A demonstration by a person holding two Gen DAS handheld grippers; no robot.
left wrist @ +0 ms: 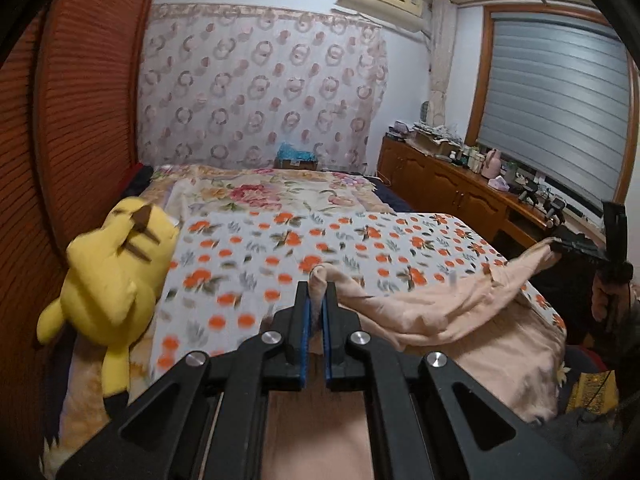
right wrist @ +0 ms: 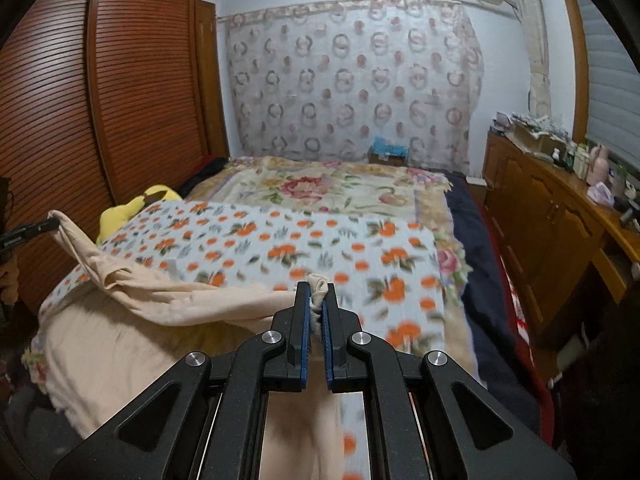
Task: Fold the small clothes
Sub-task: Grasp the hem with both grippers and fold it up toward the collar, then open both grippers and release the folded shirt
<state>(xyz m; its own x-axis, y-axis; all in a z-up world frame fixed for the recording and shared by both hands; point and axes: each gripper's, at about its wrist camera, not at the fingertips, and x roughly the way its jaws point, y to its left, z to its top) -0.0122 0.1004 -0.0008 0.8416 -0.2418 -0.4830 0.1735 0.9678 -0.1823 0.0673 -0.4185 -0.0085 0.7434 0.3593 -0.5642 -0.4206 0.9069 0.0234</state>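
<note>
Fold in progress. The left hand-held gripper [left wrist: 318, 304] and the right hand-held gripper [right wrist: 316, 304], lower centre of their views, are each clamped on a bunched corner of the peach garment [left wrist: 440, 312], whose edge hangs lifted over the orange-flowered sheet [left wrist: 320, 240] on the bed. Judged next: carry both corners together across and lay them flat before letting go.

Left gripper [left wrist: 318, 286] and right gripper [right wrist: 316, 286] — both with jaws clamped tight on bunched cloth, each angled downward, held apart at similar height.
</note>
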